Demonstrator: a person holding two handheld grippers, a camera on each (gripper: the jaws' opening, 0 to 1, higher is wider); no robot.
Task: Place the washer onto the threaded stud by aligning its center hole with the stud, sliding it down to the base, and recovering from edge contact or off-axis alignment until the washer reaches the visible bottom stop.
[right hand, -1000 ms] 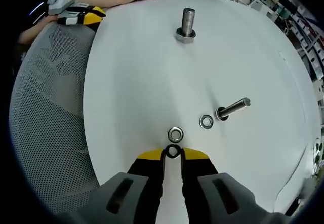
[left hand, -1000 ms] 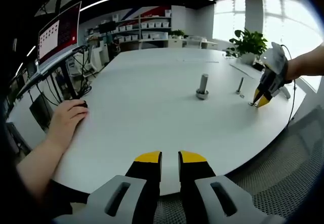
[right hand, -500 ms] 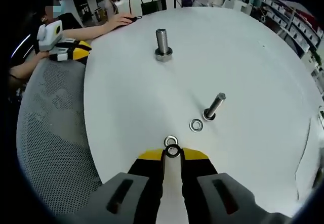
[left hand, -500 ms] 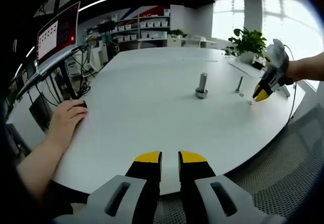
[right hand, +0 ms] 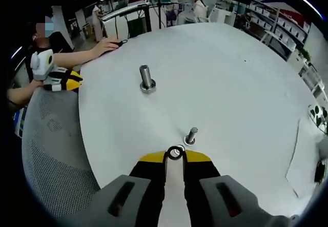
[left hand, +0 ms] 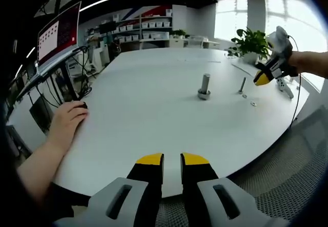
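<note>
The threaded stud [right hand: 147, 77] stands upright on a nut base on the white round table [right hand: 230, 83]; the left gripper view shows the stud [left hand: 205, 85] at mid-table. My right gripper [right hand: 175, 156] is shut on a small steel washer [right hand: 171, 153], held in the air above the table's near edge. The right gripper [left hand: 261, 78] hovers to the right of the stud, well apart from it. A thinner bolt [right hand: 190, 135] stands just beyond the held washer. My left gripper [left hand: 171, 160] hangs over the table's edge, its jaws a narrow gap apart with nothing between them, and shows as yellow tips [right hand: 65, 80].
A loose washer [left hand: 253, 103] lies on the table near the thin bolt [left hand: 242, 85]. A person's hand [left hand: 66, 120] rests by a mouse at the left edge. A monitor [left hand: 59, 34], a potted plant [left hand: 251, 42] and a mesh chair [right hand: 51, 150] surround the table.
My right gripper has risen off the table with the washer, leaving another washer behind. The left gripper has stayed put.
</note>
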